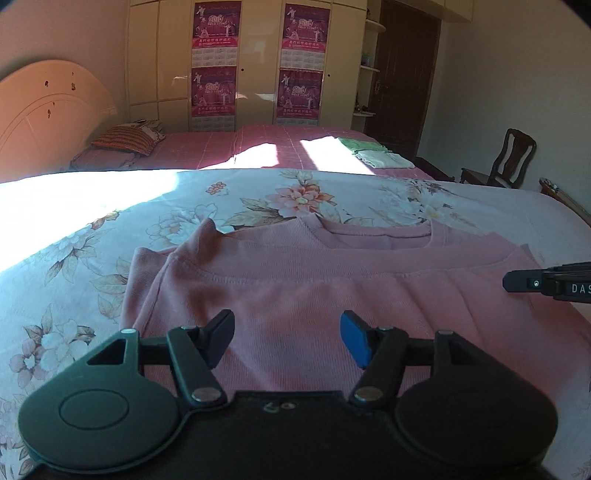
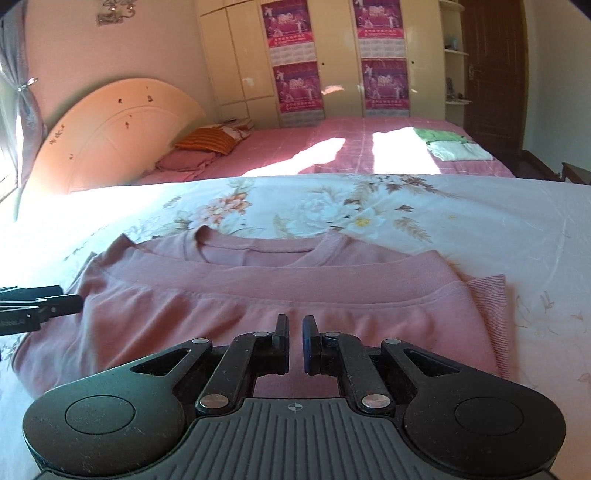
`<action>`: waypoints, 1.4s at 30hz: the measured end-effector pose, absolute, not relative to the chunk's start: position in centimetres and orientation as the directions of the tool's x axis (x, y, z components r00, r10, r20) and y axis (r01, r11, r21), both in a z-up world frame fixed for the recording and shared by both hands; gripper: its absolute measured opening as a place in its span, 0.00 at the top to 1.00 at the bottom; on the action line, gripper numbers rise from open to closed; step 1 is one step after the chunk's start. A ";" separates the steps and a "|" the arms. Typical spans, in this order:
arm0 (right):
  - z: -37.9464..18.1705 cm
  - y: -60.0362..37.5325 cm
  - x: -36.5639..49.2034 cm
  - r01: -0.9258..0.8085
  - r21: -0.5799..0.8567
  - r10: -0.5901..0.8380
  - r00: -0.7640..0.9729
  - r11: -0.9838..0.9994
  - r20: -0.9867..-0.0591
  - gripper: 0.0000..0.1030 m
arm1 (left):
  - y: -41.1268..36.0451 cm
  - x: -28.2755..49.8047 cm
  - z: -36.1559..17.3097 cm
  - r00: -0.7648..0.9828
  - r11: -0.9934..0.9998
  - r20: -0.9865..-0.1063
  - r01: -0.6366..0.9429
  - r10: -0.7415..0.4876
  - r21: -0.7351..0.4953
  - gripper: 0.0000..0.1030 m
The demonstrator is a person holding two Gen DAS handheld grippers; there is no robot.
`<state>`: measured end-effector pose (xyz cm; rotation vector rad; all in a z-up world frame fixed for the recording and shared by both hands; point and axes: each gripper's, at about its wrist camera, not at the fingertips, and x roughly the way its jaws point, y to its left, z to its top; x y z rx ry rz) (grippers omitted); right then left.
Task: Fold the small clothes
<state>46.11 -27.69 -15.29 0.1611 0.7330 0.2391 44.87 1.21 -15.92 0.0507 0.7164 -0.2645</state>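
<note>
**Inspector A:** Largest first. What bears the work?

**Inspector B:** A floral bedsheet (image 1: 295,199) covers the near surface, sunlit hard on its left side. Behind it lies a bed with a pink checked cover (image 2: 369,147), also crossed by sun patches, and a cream arched headboard (image 2: 118,125) at its left end. A cream wardrobe (image 1: 255,74) fills the far wall, four magenta calendar posters (image 1: 216,24) on its doors, with a dark wooden door (image 1: 402,74) to its right.

**Inspector A:** Any containers?

**Inspector B:** Only the open corner shelves (image 2: 456,55) beside the wardrobe; small items stand on them, too small to identify.

**Inspector A:** The garment?

**Inspector B:** A pink sweatshirt (image 1: 332,288) lies flat on the floral sheet, neckline toward the far edge, its hem folded up to just short of the collar. A ribbed cuff (image 2: 487,299) shows at its right side.

**Inspector A:** The tools?

**Inspector B:** The left gripper (image 1: 287,341) hovers over the near left part of the sweatshirt, fingers spread wide, nothing between them. The right gripper (image 2: 294,343) sits over the near middle, fingers drawn almost together with a narrow gap; no cloth is visibly pinched.

**Inspector A:** Surroundings?

**Inspector B:** A folded green and white stack (image 1: 373,151) rests on the pink cover's right end, striped pillows (image 2: 210,142) near the headboard, and a dark wooden chair (image 1: 509,158) by the right wall.
</note>
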 end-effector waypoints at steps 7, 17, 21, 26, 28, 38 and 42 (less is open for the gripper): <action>-19.1 -28.1 44.8 -0.095 0.146 0.170 0.708 0.985 -0.685 0.91 | 4.1 43.9 -19.2 0.691 0.985 -0.708 0.166 -0.149 -0.045 0.35; -14.9 -24.7 42.3 -0.161 0.232 0.273 0.737 0.959 -0.618 0.81 | 3.3 41.7 -16.9 0.716 0.983 -0.677 0.171 -0.174 -0.072 0.40; -15.7 -21.5 41.9 -0.214 0.209 0.299 0.711 0.954 -0.636 0.80 | 2.8 41.8 -18.3 0.698 0.986 -0.699 0.143 -0.159 -0.081 0.36; -19.0 -20.7 40.7 -0.223 0.155 0.267 0.681 0.962 -0.682 0.79 | 3.4 41.5 -18.7 0.694 0.990 -0.706 0.114 -0.142 -0.087 0.32; -18.9 -20.9 40.4 -0.217 0.159 0.266 0.679 0.963 -0.685 0.79 | 3.2 41.4 -18.5 0.691 0.991 -0.711 0.116 -0.132 -0.071 0.32; -16.0 -20.3 40.3 -0.217 0.182 0.283 0.727 0.959 -0.626 0.48 | 2.7 41.5 -18.2 0.679 0.995 -0.729 0.096 -0.092 -0.037 0.25; -15.7 -20.0 41.6 -0.215 0.203 0.296 0.725 0.955 -0.622 0.48 | 2.7 41.6 -18.1 0.673 0.995 -0.735 0.091 -0.085 -0.031 0.22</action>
